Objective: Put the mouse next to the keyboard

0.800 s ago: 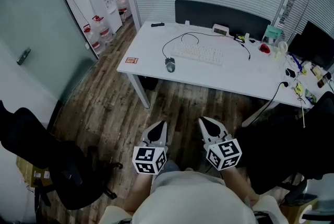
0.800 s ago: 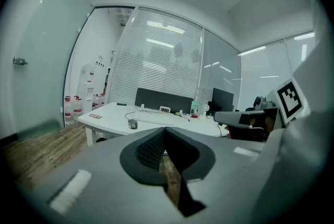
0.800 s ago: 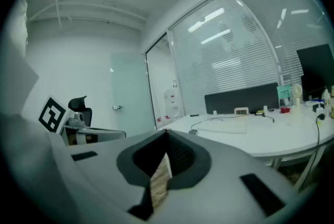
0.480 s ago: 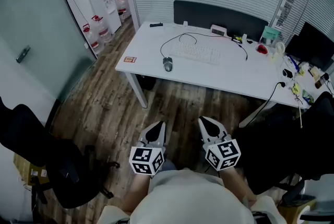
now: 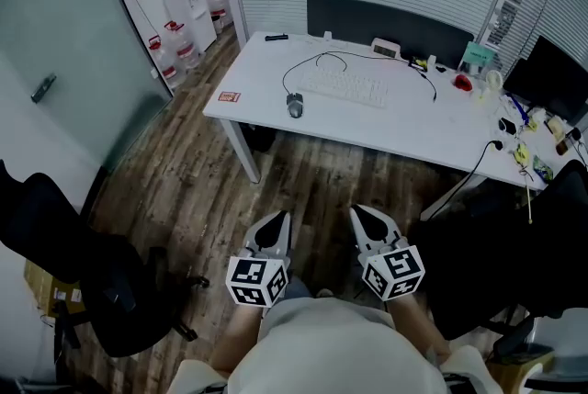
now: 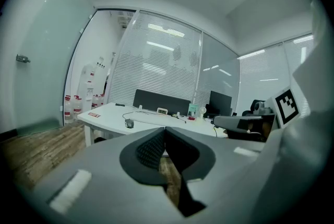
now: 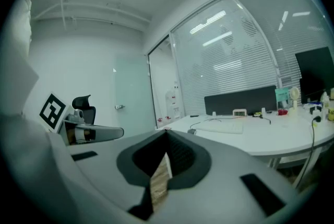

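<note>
white office desk point(image 5: 404, 128), mouse point(image 5: 294, 106) beside keyboard point(image 5: 347, 89), water jugs point(image 5: 173, 36) on floor, left gripper point(image 5: 279, 219) and right gripper point(image 5: 361, 213) closed, empty

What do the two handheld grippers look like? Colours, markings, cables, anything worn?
They match. The left gripper and right gripper have light grey jaws shaped like pointed wedges, each with a black inset on top. The pads inside are black and ribbed. Behind the jaws each gripper carries a white cube with black square markers. No cables show on them. The person wears a light-coloured top.
</note>
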Demonstrator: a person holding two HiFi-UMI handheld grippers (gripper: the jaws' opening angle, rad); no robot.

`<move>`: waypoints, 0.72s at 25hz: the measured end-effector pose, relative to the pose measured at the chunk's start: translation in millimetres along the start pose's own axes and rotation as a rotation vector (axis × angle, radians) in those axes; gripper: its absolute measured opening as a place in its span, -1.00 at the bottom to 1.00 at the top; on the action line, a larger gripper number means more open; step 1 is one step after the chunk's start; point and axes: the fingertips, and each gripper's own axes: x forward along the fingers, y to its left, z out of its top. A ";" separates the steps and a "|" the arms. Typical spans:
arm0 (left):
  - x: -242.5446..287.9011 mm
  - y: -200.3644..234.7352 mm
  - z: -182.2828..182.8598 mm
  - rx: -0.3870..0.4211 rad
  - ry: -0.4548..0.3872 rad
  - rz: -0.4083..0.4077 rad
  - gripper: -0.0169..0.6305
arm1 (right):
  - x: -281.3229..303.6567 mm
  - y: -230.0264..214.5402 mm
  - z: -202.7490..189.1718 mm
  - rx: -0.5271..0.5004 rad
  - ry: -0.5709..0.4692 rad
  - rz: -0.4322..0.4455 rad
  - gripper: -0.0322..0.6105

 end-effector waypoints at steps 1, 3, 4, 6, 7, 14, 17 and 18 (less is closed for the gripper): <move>-0.6 -2.2 -0.5 0.000 0.000 -0.005 -0.91 | -1.9 -1.4 -0.1 0.008 -0.004 0.001 -0.89; -2.0 -6.4 -1.1 -0.003 0.001 -0.020 -0.91 | -4.7 -3.8 -1.1 0.015 -0.003 -0.002 -0.89; -2.8 -7.9 -1.1 -0.007 0.001 -0.026 -0.91 | -5.6 -4.3 -2.0 0.015 -0.001 -0.002 -0.89; -4.3 -11.0 -1.4 -0.016 -0.002 -0.037 -0.81 | -7.1 -4.2 -3.7 0.023 0.001 0.010 -0.77; -4.7 -13.0 -1.7 -0.021 -0.003 -0.045 -0.65 | -7.8 -4.0 -4.8 0.030 0.002 0.018 -0.65; -3.6 -21.7 -3.6 -0.021 -0.004 -0.060 -0.11 | -5.0 -1.3 -9.9 0.036 0.025 0.071 -0.07; -1.8 -21.3 -3.9 -0.028 -0.006 -0.055 0.03 | -2.1 -2.0 -10.4 0.047 0.023 0.083 0.14; -0.9 -19.8 -3.8 -0.033 -0.008 -0.051 0.06 | -0.6 -2.8 -10.8 0.050 0.023 0.085 0.16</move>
